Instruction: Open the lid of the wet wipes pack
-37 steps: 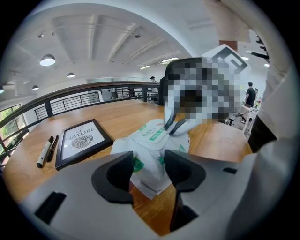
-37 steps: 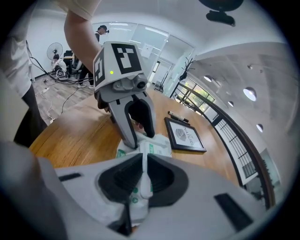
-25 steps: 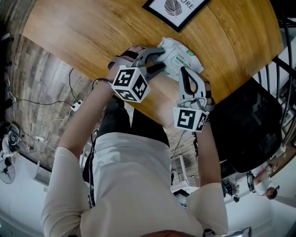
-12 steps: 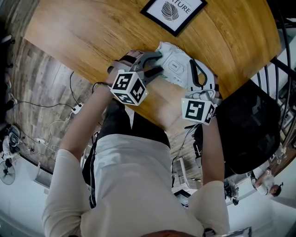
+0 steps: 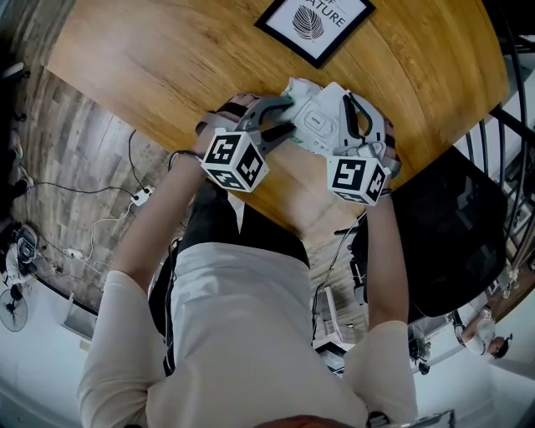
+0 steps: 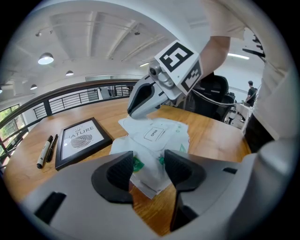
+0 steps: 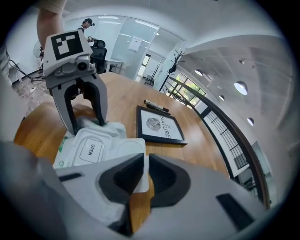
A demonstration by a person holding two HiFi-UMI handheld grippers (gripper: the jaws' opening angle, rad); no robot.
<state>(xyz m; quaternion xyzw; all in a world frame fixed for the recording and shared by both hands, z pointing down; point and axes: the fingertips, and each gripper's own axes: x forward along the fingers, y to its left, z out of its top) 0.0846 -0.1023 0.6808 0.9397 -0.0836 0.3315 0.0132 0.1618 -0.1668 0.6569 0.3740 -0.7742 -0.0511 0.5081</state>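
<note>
A white wet wipes pack point(image 5: 316, 119) lies near the wooden table's front edge. Its lid, with an "OPEN" label point(image 7: 91, 150), lies flat on top. My left gripper point(image 5: 287, 114) is shut on the pack's left end, and white wrap with green print sits between its pads point(image 6: 124, 169). My right gripper point(image 5: 349, 102) hangs over the pack's right end. Its jaws have just been opening and stand a narrow slit apart point(image 7: 145, 176), with the pack's white edge in that slit. I cannot see the pads pressing on it.
A black-framed leaf print point(image 5: 313, 21) lies further back on the table. Two pens point(image 6: 47, 150) rest beside it. A black chair point(image 5: 451, 226) stands right of the table. The table's front edge point(image 5: 276, 209) runs just under the grippers.
My right gripper has moved from the pack's near side to its far right end. The left gripper has kept its hold and place.
</note>
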